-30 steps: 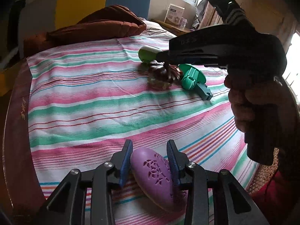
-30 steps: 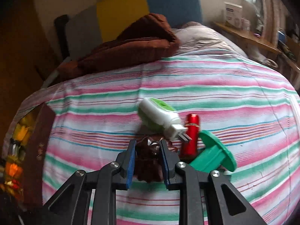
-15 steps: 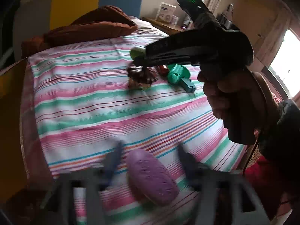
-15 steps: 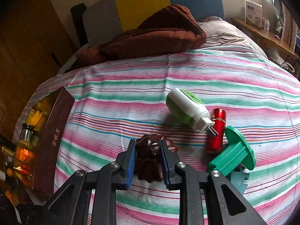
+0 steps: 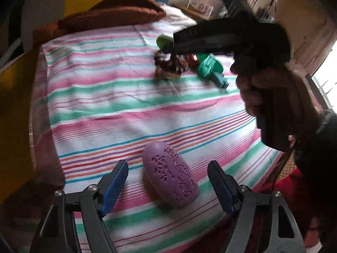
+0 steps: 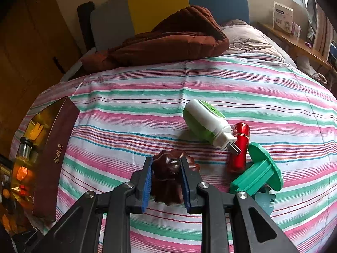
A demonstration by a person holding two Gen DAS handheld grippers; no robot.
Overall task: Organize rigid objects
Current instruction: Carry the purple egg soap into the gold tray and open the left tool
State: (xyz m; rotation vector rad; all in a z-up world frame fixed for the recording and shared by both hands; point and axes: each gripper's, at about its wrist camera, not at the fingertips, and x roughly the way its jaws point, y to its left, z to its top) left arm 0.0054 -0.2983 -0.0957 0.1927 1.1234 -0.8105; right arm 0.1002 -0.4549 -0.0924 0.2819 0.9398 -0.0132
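Mid-bed, beside the green plug (image 6: 207, 124), red tube (image 6: 239, 145) and green reel (image 6: 258, 171), a brown fluted mold (image 6: 168, 179) sits clenched between the right gripper (image 6: 165, 166) jaws. Its glossy ribs may slip, or the swing may knock its neighbours. Near the bed's front edge, the purple case (image 5: 170, 174) lies between the left gripper (image 5: 168, 176) jaws, spread clear; it could roll off.

The right gripper (image 5: 168, 49) hides most of the green-and-white plug-in (image 5: 161, 41) — its far end blurred.
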